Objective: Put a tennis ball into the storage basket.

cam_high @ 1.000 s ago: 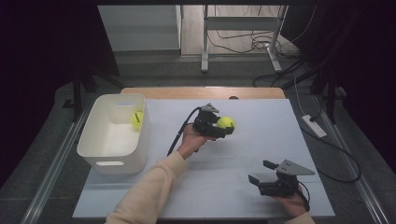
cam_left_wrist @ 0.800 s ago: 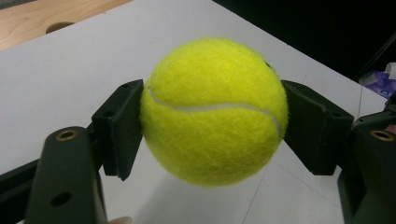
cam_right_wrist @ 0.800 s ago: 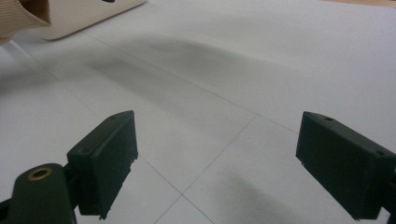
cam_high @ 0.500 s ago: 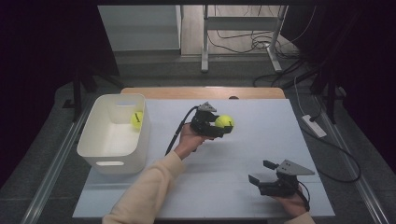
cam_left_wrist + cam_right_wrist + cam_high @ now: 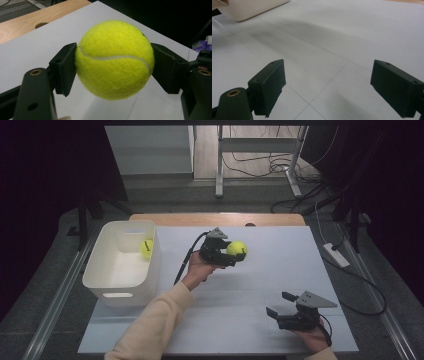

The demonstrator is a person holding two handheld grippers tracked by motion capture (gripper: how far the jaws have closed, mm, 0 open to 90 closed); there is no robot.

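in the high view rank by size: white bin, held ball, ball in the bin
1. white bin, clearly largest.
2. and 3. held ball looks a bit bigger than the ball in the bin, but it is lifted nearer the camera, so no sure ranking.

Worktop (image 5: 250,290): a wooden top, exposed as a strip along the far edge, otherwise covered by a white sheet marked with thin seams. A white bin (image 5: 120,292) stands directly on the sheet at its left side, close to the edge
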